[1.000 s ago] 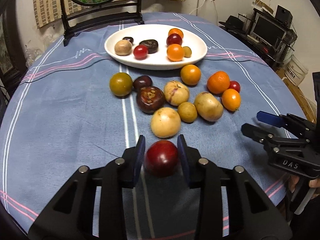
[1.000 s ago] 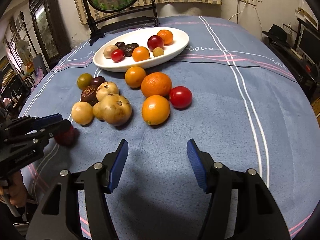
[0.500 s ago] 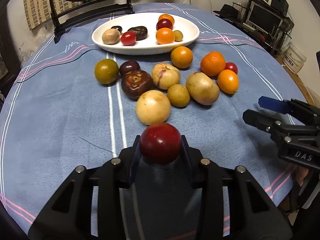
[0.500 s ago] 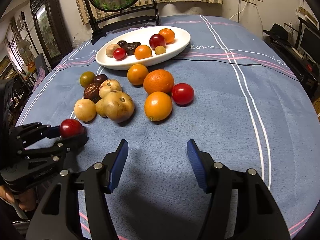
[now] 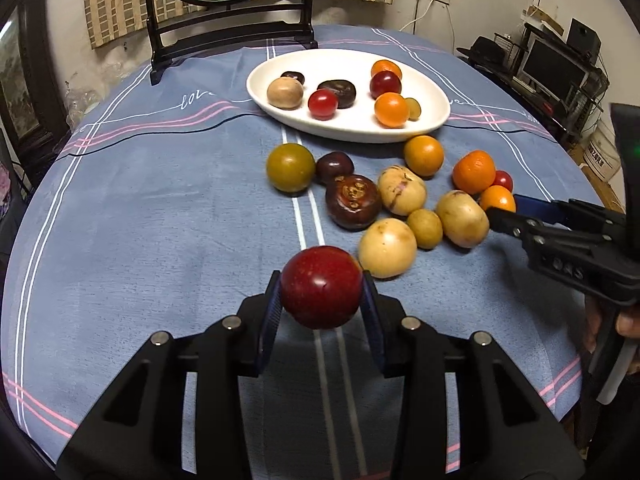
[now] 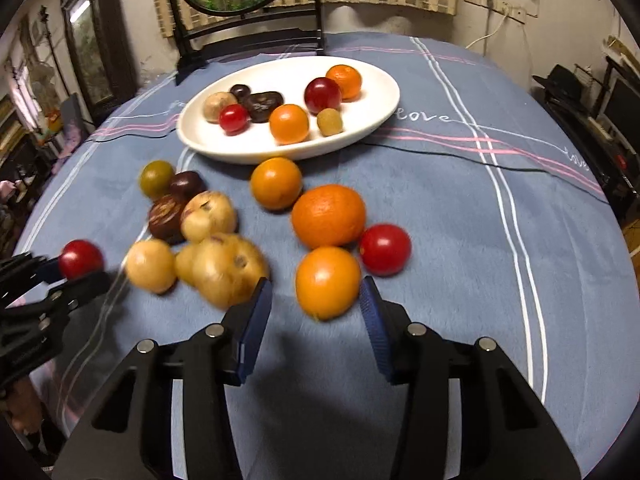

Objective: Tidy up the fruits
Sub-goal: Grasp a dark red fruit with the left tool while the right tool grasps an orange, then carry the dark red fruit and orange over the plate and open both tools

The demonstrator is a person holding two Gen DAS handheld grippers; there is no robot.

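Observation:
My left gripper is shut on a dark red round fruit and holds it above the blue cloth. The same fruit shows at the far left of the right wrist view. My right gripper has its jaws closing around a small orange fruit that lies on the cloth. A gap still shows beside the left pad. The white oval plate at the back holds several fruits. Loose fruits lie in front of it: yellow-brown ones, dark ones, a green one, a large orange and a red tomato.
The round table has a blue striped cloth. A dark framed stand rises behind the plate. Shelves with a monitor stand off the table's right side. A hand grips the right tool's handle.
The left gripper closed on the red fruit, lifted it and carried it forward. The right gripper moved forward to the small orange and its jaws narrowed.

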